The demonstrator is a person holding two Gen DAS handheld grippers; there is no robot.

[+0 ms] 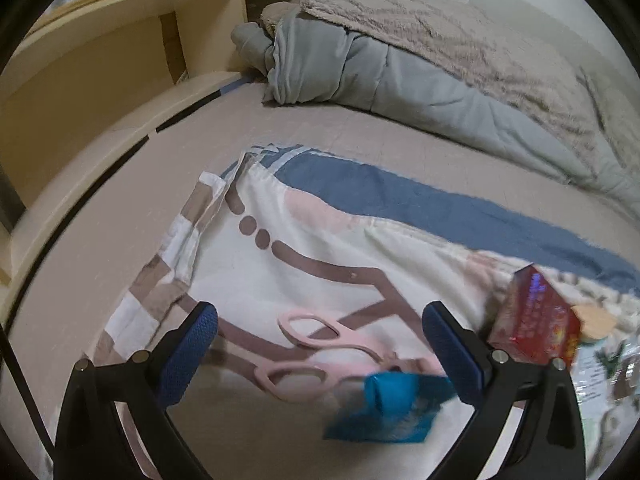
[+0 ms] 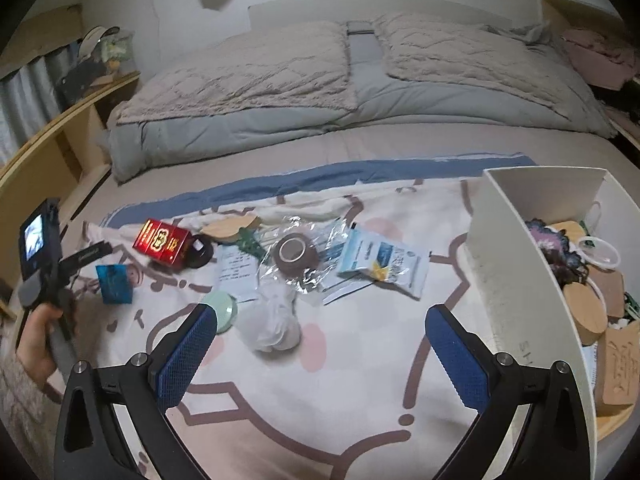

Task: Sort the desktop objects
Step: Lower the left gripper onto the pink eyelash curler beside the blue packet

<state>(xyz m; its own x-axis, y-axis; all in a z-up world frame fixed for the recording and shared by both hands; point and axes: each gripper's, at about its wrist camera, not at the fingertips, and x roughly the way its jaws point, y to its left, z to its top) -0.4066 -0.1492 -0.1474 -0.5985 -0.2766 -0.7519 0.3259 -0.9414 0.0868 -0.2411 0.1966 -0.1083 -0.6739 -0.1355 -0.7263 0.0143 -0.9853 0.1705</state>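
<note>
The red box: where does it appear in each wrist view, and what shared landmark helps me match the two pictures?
Left wrist view: the red box sits at the right edge, just beyond the left gripper's right-side finger.
Right wrist view: the red box lies left of centre on the patterned cloth, beside a black ring.
Shared landmark: the blue packet near the box in both views.

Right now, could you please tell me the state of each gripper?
Left gripper: open, holding nothing, above the pink scissors.
Right gripper: open, holding nothing.
</note>
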